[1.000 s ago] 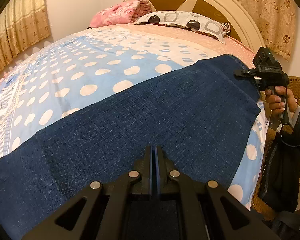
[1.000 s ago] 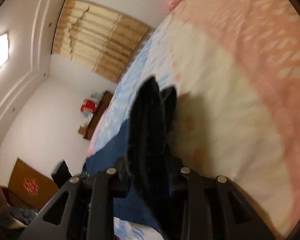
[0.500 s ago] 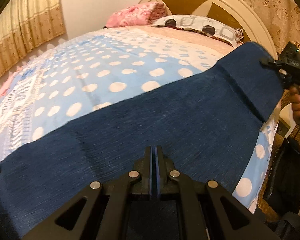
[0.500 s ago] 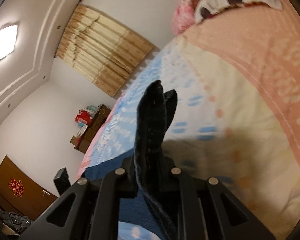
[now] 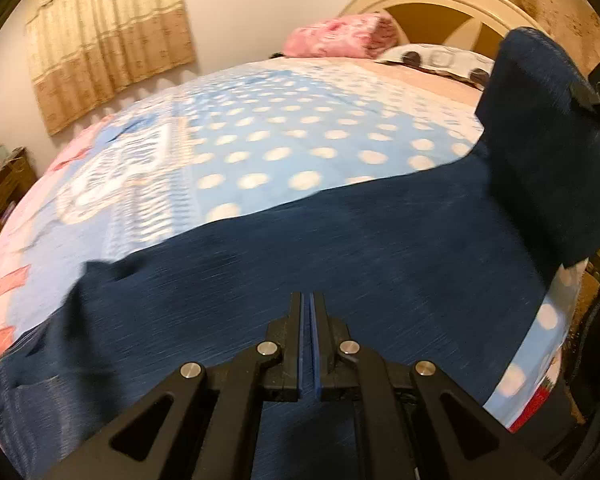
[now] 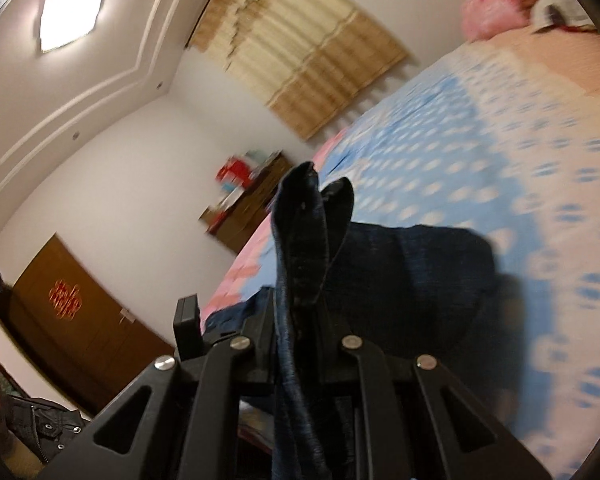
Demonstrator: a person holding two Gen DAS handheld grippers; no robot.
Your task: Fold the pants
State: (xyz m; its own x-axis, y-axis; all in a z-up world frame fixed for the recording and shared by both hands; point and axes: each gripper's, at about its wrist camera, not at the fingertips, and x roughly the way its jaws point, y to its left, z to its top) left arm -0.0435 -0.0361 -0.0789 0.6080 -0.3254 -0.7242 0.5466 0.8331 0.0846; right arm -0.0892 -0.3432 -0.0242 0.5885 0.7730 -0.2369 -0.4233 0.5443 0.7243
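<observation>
Pants (image 5: 300,264) across polka-dot bedspread (image 5: 284,140); both grippers' fingers clamped on denim; curtained bedroom.

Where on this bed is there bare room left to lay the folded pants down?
The polka-dot bedspread lies bare between the pants and the far curtain. The head end is crowded by the pillow and pink bundle. The near edge is under denim, one end lifted by the right gripper.
</observation>
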